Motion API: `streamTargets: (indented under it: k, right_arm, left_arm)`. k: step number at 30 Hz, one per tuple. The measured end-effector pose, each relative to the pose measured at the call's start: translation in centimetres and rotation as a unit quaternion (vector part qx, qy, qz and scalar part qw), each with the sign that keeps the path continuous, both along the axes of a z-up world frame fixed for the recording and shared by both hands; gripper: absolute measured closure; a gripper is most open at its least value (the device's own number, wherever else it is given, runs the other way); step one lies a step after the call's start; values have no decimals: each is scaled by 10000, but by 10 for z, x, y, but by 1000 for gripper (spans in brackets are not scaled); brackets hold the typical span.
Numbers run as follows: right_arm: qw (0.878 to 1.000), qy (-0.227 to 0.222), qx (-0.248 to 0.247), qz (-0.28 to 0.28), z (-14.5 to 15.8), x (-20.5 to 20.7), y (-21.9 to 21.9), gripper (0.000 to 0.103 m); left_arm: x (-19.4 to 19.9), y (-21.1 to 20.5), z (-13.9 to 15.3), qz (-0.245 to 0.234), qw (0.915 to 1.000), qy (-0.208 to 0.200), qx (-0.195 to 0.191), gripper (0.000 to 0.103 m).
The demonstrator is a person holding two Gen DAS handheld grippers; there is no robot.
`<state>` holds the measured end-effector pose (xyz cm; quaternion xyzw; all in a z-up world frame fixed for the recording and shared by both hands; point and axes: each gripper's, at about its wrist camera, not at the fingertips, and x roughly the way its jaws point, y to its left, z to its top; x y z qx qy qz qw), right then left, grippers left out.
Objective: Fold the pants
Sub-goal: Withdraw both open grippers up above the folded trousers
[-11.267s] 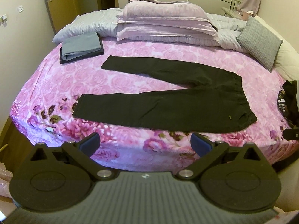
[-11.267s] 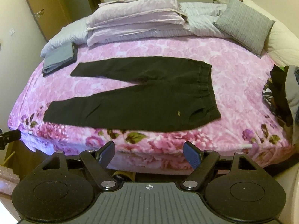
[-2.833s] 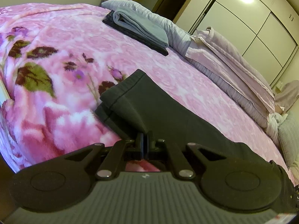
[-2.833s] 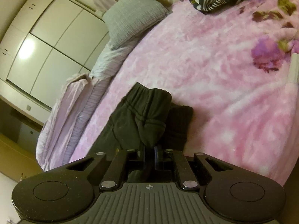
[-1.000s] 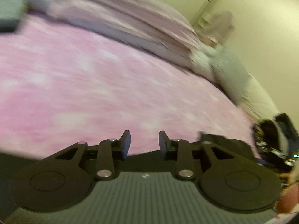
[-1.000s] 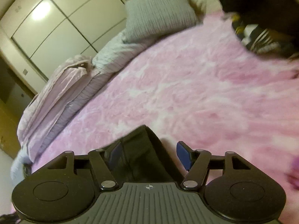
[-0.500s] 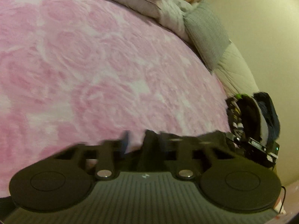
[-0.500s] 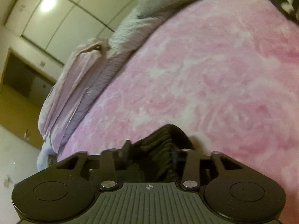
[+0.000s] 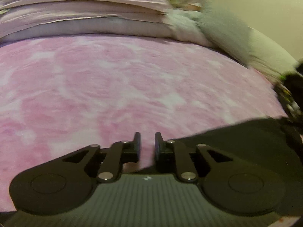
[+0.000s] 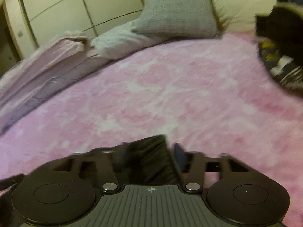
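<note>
Dim, warm indoor light. I see one glare spot on the wardrobe doors [image 10: 56, 9], upper left above the pink bedspread [image 10: 151, 94]. Motion blur smears the pillows [image 9: 85, 19] and the bedspread's far edge. Fisheye curvature bends both views; corners go dark.

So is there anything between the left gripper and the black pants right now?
Nothing visible. The left gripper, jaws slightly apart and empty, sits over bare pink blanket; the black pants lie just beside its right finger.
</note>
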<state>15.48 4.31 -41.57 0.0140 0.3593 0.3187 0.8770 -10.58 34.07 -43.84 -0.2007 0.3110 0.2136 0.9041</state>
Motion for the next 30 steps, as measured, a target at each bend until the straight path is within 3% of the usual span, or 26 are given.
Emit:
streamTargets:
  k: [3, 6, 9, 12, 14, 16, 18, 21, 25, 27, 30]
  right_arm:
    - [9977, -554, 5, -396, 24, -21, -26, 46]
    - [9974, -658, 276, 7, 45, -57, -53, 46]
    - [9942, -816, 249, 653, 52, -103, -60, 46]
    - [9868, -892, 166, 1342, 40, -161, -55, 50]
    - [9777, -1174, -180, 1732, 20, -202, -48, 54]
    - [9702, -1216, -859, 1909, -11, -223, -36, 55]
    - [9604, -1734, -1093, 1890, -30, -239, -35, 55]
    - [9627, -1665, -1279, 1708, -11, -246, -30, 56]
    - [9606, -1831, -786, 1937, 12, -276, -32, 56]
    - [9586, -1725, -841, 2103, 5, -288, -23, 56]
    - [9572, -1220, -1510, 2148, -33, -293, -4, 55]
  left_arm:
    - [-34, 11, 19, 314, 9986, -368, -207, 89]
    - [-78, 1, 40, 282, 9984, -472, -100, 89]
    - [-118, -19, 55, 137, 9990, -420, 69, 89]
    - [-163, -41, 57, 127, 9988, -451, 171, 89]
    - [-195, -54, 52, 170, 9989, -374, 221, 89]
    - [-221, -66, 39, 310, 9988, -116, 365, 89]
    - [-236, -70, 25, 411, 9982, 288, 333, 90]
    - [-265, -76, 30, 573, 9976, 143, 349, 89]
    - [-286, -79, 39, 694, 9953, 119, 671, 89]
    - [-292, -75, 34, 871, 9943, 266, 553, 89]
    - [-300, -71, 23, 1018, 9936, 353, 342, 88]
